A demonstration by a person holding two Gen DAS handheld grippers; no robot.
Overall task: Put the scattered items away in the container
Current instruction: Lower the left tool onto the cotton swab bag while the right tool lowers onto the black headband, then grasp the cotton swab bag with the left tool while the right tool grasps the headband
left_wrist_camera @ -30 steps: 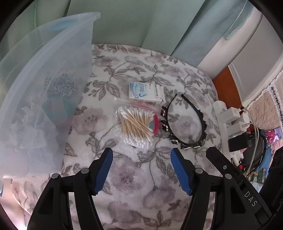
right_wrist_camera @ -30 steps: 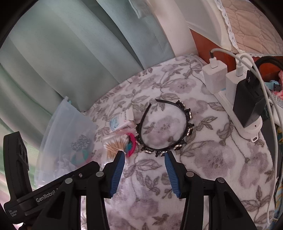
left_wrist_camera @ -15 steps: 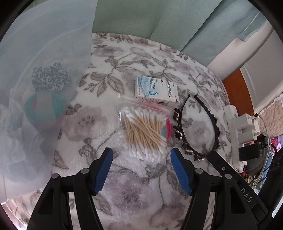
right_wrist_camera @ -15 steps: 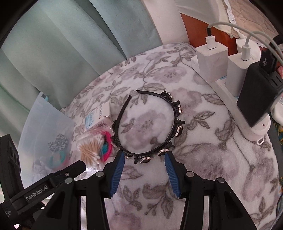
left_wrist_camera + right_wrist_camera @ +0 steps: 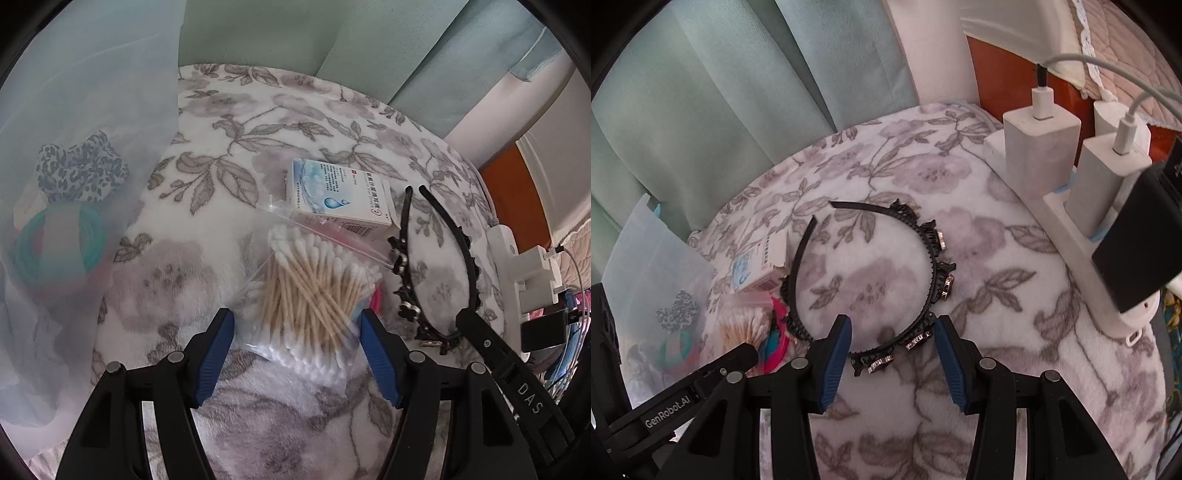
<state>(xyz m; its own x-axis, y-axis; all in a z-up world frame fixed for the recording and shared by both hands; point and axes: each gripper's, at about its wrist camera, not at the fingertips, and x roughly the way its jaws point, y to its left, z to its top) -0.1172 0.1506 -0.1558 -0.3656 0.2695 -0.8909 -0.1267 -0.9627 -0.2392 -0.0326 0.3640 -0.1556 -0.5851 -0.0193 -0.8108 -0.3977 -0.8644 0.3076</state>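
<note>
Left hand-held gripper (image 5: 297, 350) hangs with jaws wide apart right over the bag of cotton swabs (image 5: 314, 295), sticks running roughly along its reach; right hand-held gripper (image 5: 893, 354), also spread, straddles the headband (image 5: 886, 280)'s near curve. Both lie on the floral blanket (image 5: 258, 122), the plastic bin (image 5: 85, 110) off to the left, nearer the left gripper.

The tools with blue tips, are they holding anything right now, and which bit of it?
Nothing is held. The left tool is open around the bag of cotton swabs; the right tool is open around the headband.
</note>
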